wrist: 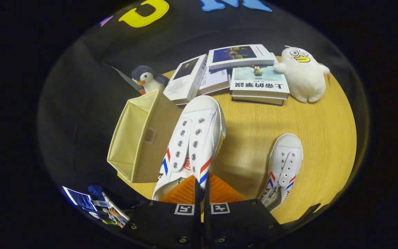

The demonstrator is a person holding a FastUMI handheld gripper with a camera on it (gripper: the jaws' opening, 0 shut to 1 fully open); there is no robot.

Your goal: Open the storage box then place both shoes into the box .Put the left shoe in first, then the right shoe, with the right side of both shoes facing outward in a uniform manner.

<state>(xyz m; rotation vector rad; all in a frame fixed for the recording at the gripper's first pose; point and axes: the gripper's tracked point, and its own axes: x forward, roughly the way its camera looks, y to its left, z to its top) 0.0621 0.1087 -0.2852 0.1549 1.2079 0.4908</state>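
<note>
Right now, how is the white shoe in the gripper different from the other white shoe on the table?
The held white canvas shoe is pinched at its side between the fingers of the gripper, lifted beside the open beige fabric storage box. The other white canvas shoe lies flat on the round wooden table, free, farther from the box. The held shoe looks bigger, being nearer the camera. Both have red and blue stripes, metal eyelets and no laces.

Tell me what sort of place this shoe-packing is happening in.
Probably a staged recording booth, not a lived-in room: black cloth wall around a round wooden table set with books, plush toys and an open storage box. The gripper is shut on a white shoe.
</note>
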